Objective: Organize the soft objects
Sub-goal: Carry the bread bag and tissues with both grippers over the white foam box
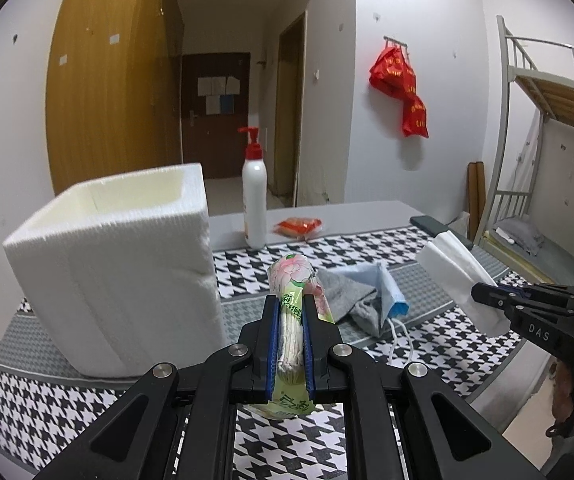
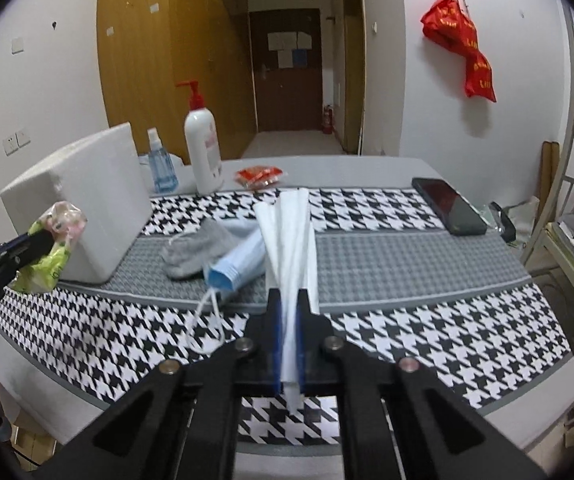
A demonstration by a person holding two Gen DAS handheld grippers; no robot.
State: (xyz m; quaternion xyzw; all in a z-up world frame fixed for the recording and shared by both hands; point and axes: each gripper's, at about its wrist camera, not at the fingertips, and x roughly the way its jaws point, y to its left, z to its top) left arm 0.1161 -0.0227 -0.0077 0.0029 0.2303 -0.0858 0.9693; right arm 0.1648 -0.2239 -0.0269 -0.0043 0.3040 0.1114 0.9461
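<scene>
Left wrist: my left claw clamped on tissue pack; right claw pinching floppy napkins, may slip short of foam box.

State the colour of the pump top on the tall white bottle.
Red: the pump top on the white bottle shows best in the right wrist view.

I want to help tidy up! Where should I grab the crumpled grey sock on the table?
Probably pinch the crumpled grey sock at its bunched middle, coming straight down from above. It lies flat on the houndstooth mat, partly under the light blue face mask, so sideways gives nothing to grip.
</scene>
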